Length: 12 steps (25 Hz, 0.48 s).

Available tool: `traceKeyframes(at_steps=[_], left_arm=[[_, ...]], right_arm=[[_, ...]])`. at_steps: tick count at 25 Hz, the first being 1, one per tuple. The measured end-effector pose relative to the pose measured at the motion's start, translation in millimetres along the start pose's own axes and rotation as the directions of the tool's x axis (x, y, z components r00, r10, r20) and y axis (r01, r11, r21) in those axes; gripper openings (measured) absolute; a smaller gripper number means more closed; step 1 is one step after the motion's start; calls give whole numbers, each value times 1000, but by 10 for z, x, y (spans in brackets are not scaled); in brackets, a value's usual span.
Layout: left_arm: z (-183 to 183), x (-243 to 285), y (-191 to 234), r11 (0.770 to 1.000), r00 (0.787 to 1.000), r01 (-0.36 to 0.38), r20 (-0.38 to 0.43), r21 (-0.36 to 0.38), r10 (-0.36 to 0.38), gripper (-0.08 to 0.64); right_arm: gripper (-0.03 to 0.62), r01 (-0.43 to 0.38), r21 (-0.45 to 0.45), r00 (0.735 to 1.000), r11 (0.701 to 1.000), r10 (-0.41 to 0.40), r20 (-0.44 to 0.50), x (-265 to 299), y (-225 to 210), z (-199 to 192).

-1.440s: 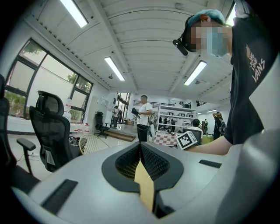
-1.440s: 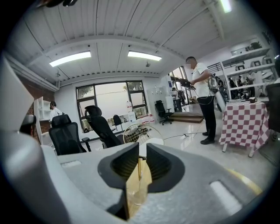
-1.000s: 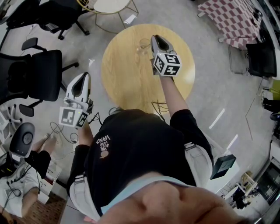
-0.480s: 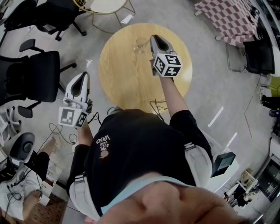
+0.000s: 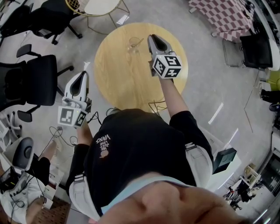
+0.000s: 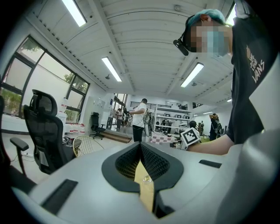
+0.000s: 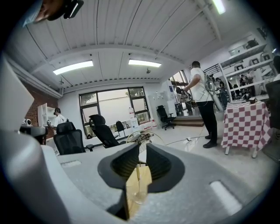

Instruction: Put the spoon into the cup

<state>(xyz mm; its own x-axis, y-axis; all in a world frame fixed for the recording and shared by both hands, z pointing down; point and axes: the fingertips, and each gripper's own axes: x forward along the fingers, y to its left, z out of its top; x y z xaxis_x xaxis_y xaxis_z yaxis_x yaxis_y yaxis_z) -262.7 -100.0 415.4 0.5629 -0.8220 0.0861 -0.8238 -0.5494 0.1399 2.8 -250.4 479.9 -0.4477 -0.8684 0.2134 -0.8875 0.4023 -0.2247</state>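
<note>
Glass cup (image 5: 132, 44) at the table's (image 5: 116, 76) 12 o'clock holds the spoon (image 7: 138, 175). Right gripper (image 5: 153, 38) jaws slightly apart, empty; left gripper (image 5: 82, 75) jaws together.

A round wooden table (image 5: 118, 78) stands in the upper middle of the frame, on a grey floor (image 5: 205, 87). At the left is a black office chair (image 5: 33, 81). At the top edge stands a wire-frame table (image 5: 98, 6), and in the upper right a checkered cloth (image 5: 218, 15). Cables (image 5: 59, 131) lie at the left, and a black box (image 5: 224, 159) at the lower right.
</note>
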Motion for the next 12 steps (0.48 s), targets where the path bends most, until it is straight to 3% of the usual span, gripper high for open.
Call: traceKeyframes(at_steps=[12], left_arm=[[67,215,-261,1000,1000,23,13,7,-23,-3]], right_arm=[[49,-29,10,1000,1000,29,9,-319,-92,109]])
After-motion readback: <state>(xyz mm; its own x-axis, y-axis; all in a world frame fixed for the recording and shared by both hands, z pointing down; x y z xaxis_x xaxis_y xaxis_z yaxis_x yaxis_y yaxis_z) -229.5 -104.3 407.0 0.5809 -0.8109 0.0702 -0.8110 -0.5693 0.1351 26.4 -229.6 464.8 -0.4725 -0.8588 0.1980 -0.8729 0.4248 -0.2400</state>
